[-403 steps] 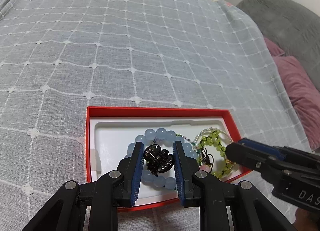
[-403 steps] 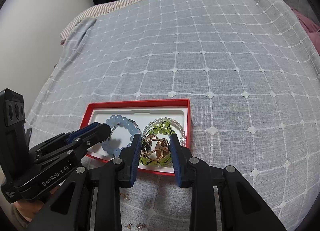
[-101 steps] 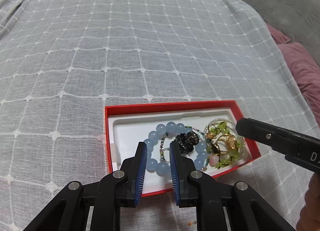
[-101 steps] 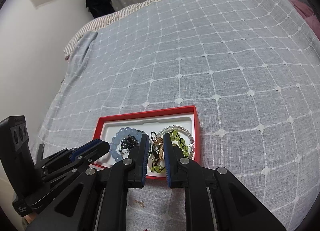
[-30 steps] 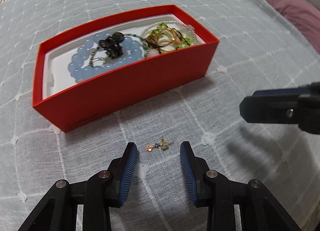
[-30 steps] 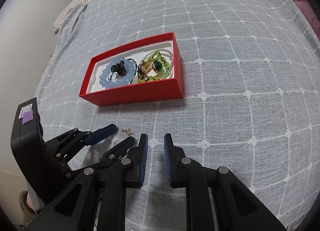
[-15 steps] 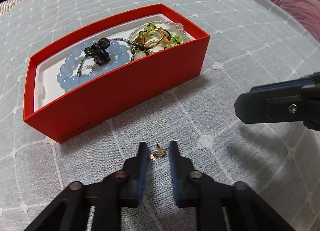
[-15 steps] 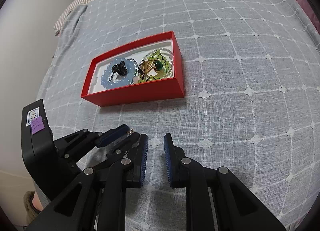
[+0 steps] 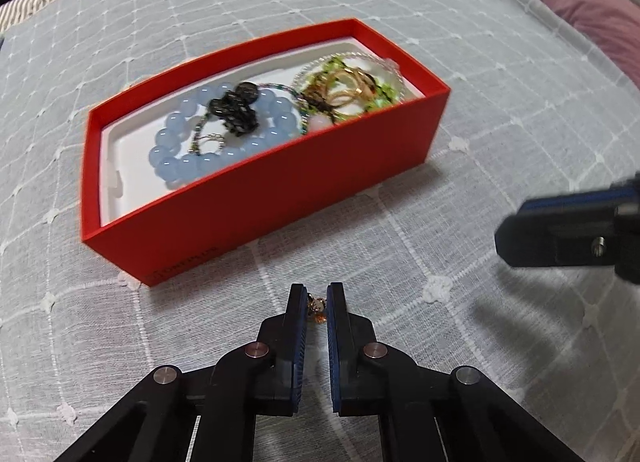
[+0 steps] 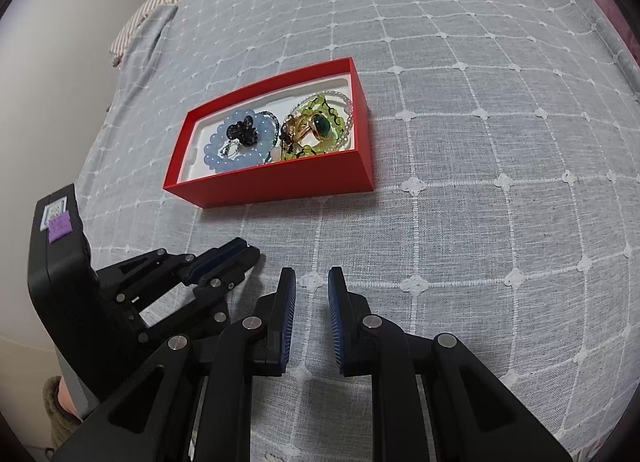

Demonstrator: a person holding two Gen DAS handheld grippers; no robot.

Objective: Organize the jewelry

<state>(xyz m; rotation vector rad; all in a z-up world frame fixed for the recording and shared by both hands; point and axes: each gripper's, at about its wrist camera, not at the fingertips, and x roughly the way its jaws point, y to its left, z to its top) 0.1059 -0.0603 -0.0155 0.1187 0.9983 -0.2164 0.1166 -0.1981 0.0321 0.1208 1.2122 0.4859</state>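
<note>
One small gold earring (image 9: 317, 308) with an orange bead is pinched between the blue pads of the left gripper (image 9: 317, 304), whose jaws have clenched on it just above the bedspread (image 9: 460, 166), at 6 o'clock in the left wrist view and just in front of the box. The right wrist view shows the same gripper (image 10: 230, 258) at 8 o'clock, its fingers pressed together; the earring cannot be made out there.

One red box (image 9: 256, 198) sits open at 12 o'clock from that grip, near it but not touching. Its white liner holds one pale blue bead bracelet (image 9: 176, 142) toward the 9 o'clock end, with one black hair claw (image 9: 236, 108) lying on top of it and a thin strand of tiny beads looping inside it. Toward the 3 o'clock end lie one green bead bracelet (image 10: 338, 128), a tangle of gold rings (image 9: 348, 92) too knotted to count, and one ring with a dark green stone (image 10: 321, 125).

Faint embossed lettering runs along the box's near wall by its lower corner, but it is too small to read.

The right gripper (image 10: 312, 282) hovers at 6 o'clock of its own view, jaws slightly parted with nothing between them; in the left wrist view one of its fingers (image 9: 560, 230) reaches in at 3 o'clock. A purple sticker (image 10: 59, 227) and a small white label sit on the left gripper's housing, with no readable text.
</note>
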